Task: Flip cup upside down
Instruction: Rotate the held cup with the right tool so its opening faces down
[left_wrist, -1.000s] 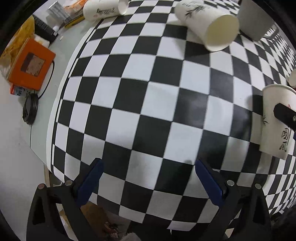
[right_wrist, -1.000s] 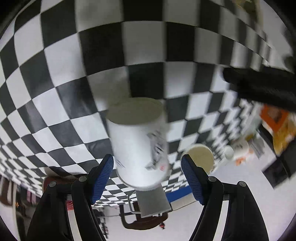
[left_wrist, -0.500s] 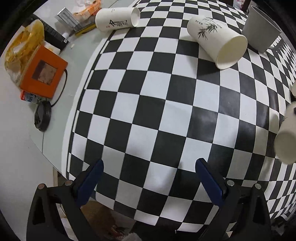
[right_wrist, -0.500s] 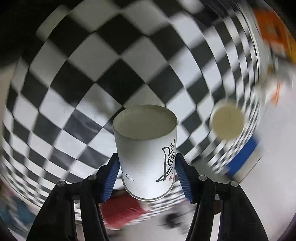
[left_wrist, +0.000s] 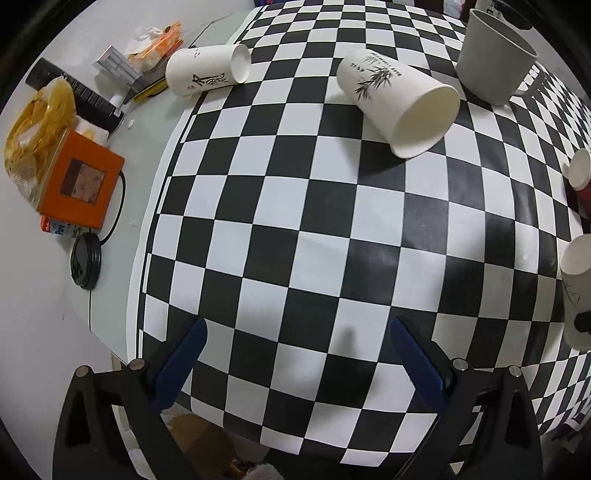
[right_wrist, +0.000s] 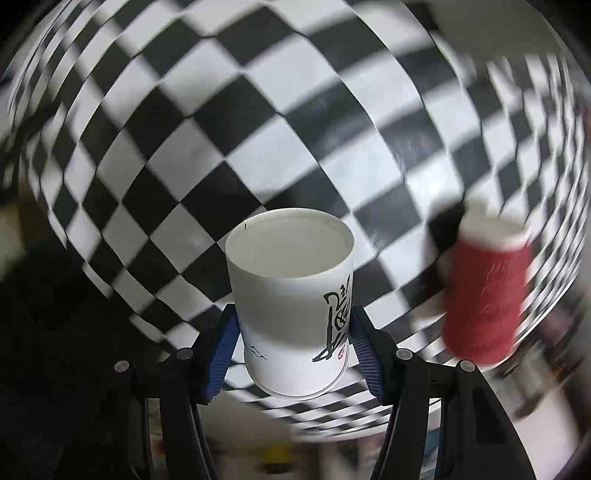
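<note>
While right gripper (right_wrist: 295, 332) jaws clamp white cup (right_wrist: 291, 295), left gripper (left_wrist: 297, 345) jaws gape wide, empty

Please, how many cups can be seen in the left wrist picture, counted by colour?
White paper cups: 3, namely calligraphy cup lying, bamboo cup lying, held cup at the right edge.
Grey cup: 1, upright.
Red cup with white end: 1, partly cut off.
Total: 5.

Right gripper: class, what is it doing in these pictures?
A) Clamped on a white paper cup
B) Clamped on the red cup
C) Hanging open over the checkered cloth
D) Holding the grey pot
A: the right gripper's blue fingers press both sides of the white paper cup; the red cup stands apart.
</note>
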